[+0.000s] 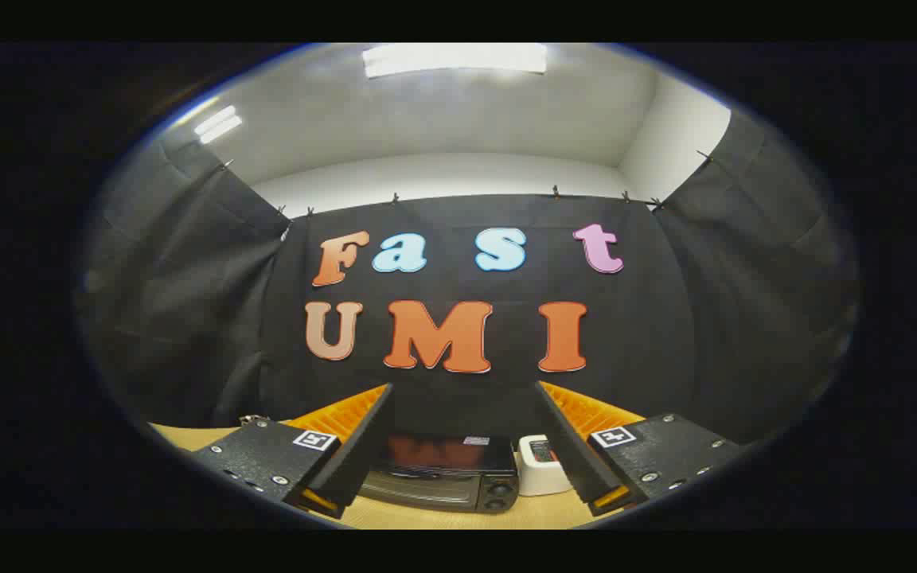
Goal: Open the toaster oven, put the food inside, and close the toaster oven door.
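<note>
The tool (458, 469) is hovering high above the desk (188, 436), its fingers (347, 465) spread wide and holding nothing. Between and beyond them the oven (446, 477) is sitting on the desk against the booth's black wall, seen from above and in front, its dark top catching a reflection and two knobs (497, 495) showing at its right end. Its door (419, 487) is looking closed, though the view is too small to make out a handle. Just beside the oven, on its right, a small white container (540, 469) is standing, with something dark and reddish in it that may be the food; what it is cannot be told from here.

Judging by this, the opening step is not yet begun. To do it well, the tool is needing to come down and forward to door height, line its fingers up square with the door's top edge, and narrow them only once the handle lies between them. The pull should be following the door's hinge arc, outward and down, gently, so the light oven is not dragging across the desk or knocking the container.
</note>
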`<state>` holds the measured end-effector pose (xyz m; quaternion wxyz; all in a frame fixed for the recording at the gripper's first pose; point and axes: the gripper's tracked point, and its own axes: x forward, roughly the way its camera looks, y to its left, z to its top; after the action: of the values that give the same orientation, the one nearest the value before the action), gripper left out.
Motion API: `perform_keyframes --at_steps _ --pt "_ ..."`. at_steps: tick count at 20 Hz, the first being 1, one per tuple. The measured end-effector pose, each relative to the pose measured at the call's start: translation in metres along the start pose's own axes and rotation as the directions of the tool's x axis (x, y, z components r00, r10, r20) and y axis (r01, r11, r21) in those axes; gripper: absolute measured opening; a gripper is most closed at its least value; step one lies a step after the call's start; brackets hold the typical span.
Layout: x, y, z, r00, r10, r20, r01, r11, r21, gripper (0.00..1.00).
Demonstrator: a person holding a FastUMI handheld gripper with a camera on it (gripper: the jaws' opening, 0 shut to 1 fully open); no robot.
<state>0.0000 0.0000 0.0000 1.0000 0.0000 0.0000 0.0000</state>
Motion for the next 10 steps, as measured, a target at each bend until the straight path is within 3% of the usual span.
perform_keyframes --at_steps 10 --pt "-0.005 0.009 0.015 0.998 0.036 0.047 -0.036 0.999 0.004 1.0"
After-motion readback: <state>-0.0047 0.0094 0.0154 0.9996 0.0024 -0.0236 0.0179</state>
